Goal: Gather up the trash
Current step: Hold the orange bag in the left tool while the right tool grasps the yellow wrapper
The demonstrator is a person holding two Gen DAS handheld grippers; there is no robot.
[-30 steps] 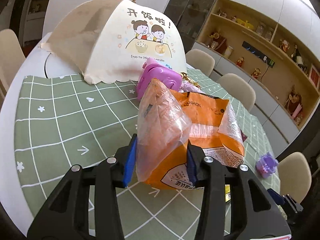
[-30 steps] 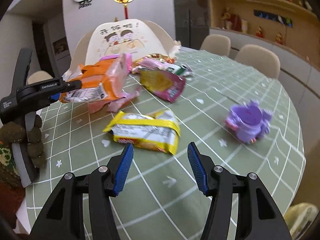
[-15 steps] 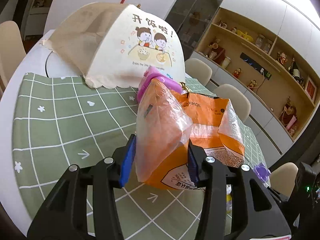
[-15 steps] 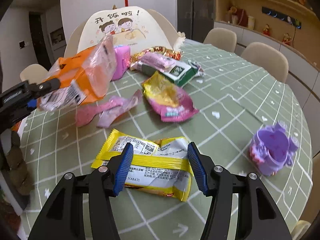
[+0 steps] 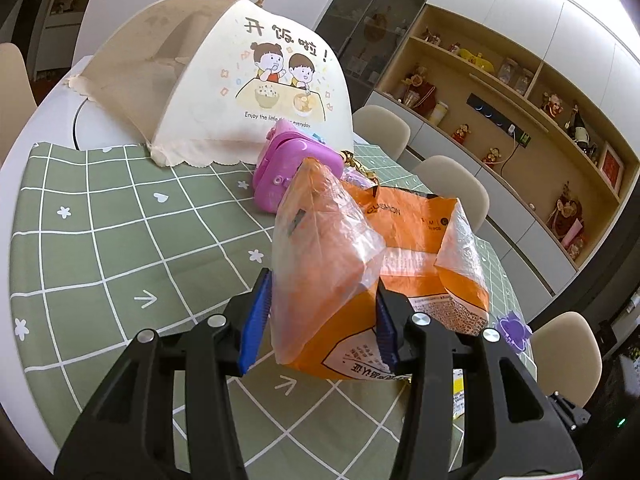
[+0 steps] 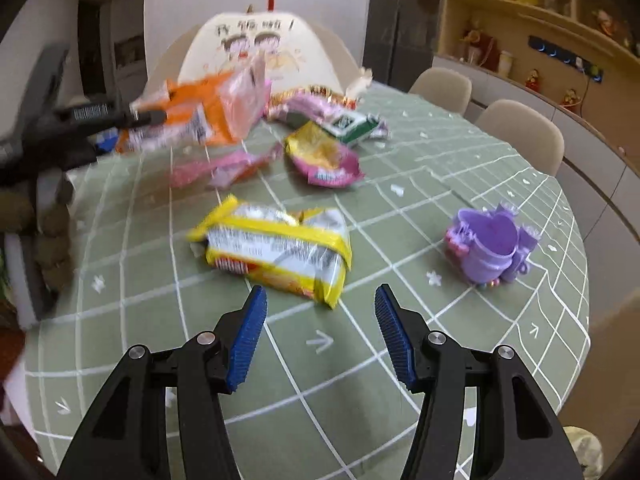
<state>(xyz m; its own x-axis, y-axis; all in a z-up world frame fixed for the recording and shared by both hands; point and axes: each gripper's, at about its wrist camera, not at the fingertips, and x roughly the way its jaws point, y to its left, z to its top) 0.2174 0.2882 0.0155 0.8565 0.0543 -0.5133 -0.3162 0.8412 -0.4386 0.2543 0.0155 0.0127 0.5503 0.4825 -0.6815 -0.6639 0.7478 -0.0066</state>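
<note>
The left tongs (image 5: 320,316) clamp the orange plastic bag (image 5: 400,264), which stands open-mouthed between the blue pads, off the bench (image 5: 100,240). The right tongs (image 6: 320,332) stand wide and empty; the yellow biscuit wrapper (image 6: 276,248) lies just ahead of the tips.

Risk: the grip sits on thin, loose film, so the bag may slip or its mouth collapse as trash is pushed in. A shallow pinch may skid off the slick wrapper.

The right view alone shows the pink-and-yellow snack pouch (image 6: 324,156), green packet (image 6: 352,124) and purple toy cup (image 6: 492,244) beyond. The left view alone shows the bag's open mouth.
</note>
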